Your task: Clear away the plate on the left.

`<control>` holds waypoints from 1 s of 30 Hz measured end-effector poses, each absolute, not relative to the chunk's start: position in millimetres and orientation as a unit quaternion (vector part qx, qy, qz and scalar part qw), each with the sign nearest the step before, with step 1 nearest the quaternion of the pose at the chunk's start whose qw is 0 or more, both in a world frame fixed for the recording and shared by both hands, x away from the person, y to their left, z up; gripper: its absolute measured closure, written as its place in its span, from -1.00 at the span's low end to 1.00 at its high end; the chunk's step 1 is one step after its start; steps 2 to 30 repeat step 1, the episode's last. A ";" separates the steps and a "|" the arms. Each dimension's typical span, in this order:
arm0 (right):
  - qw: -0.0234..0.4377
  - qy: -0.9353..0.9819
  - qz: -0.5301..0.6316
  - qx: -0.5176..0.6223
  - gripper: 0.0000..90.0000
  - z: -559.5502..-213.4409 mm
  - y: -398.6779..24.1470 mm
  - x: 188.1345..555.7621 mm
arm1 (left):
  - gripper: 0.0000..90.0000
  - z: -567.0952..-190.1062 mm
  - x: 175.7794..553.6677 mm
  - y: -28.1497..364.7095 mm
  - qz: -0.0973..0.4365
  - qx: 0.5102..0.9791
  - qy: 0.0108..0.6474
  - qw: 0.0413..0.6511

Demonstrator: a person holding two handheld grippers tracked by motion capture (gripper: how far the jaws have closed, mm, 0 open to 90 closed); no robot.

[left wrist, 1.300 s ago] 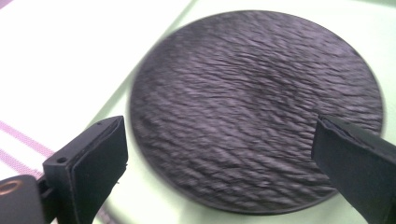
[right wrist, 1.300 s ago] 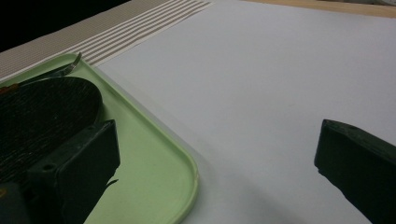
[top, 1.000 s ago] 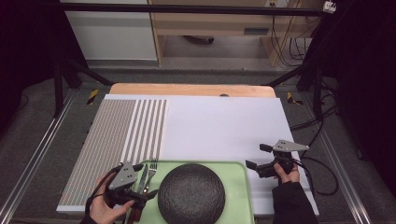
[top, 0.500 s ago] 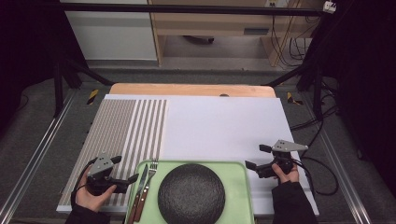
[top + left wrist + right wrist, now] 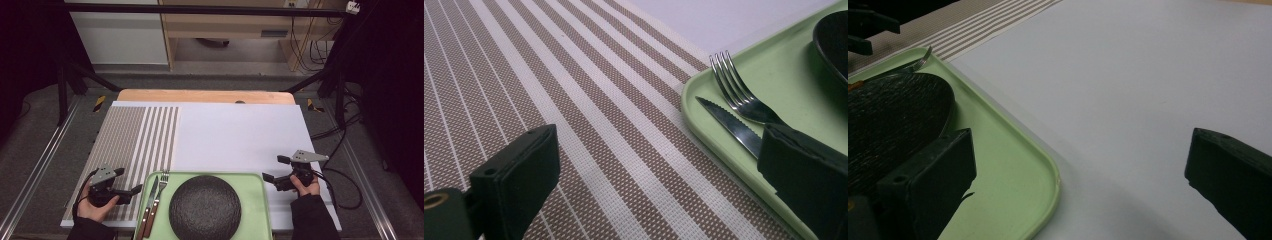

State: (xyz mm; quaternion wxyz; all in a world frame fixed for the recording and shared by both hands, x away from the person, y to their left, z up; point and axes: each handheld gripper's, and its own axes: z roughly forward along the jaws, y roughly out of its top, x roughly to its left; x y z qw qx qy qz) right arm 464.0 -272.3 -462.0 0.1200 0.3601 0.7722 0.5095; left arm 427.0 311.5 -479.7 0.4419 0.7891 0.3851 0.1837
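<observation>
A: Logging positions against the tray [image 5: 252, 200]. Left gripper [image 5: 129, 180] just off its left edge, above the striped mat [image 5: 135, 135], jaws spread wide, nothing between them. Right gripper [image 5: 273, 168] just off its right edge, above the white sheet [image 5: 240, 135], likewise spread and empty.

B: And the cutlery?

A: Knife [image 5: 152, 190] and fork [image 5: 163, 184] side by side inside the tray, along its left rim, tips toward its far side. Dark bowl [image 5: 205, 207] at the tray's middle, apart from both.

B: Risks from here?

A: Judgement only. With knife and fork lying so close together, easy to pinch both at once, or to nudge one while closing on the other. Both flat on the tray floor, so likely to slip out of a shallow grip. Coming in over the raised left rim, could catch it and shove the whole tray sideways. Could also knock the bowl when reaching too far in.

B: Anything unclear?

A: Handles cut off at the bottom of the high view, and partly behind the right-hand jaw in the left gripper view. Contact between knife and fork: impossible to tell. Near edge of the tray out of frame. Bowl possibly upside down; hard to say from the texture alone.
</observation>
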 end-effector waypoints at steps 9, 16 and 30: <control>0.120 0.772 0.509 0.360 -0.99 -461.9 -272.4 464.1 | -0.92 -479.8 427.0 311.6 0.183 0.790 0.385 0.441; 0.120 0.772 0.509 0.360 -0.99 -461.9 -272.4 464.1 | -0.92 -479.8 427.0 311.6 0.183 0.790 0.385 0.441; 0.120 0.772 0.509 0.360 -0.99 -461.9 -272.4 464.1 | -0.92 -479.8 427.0 311.6 0.183 0.790 0.385 0.441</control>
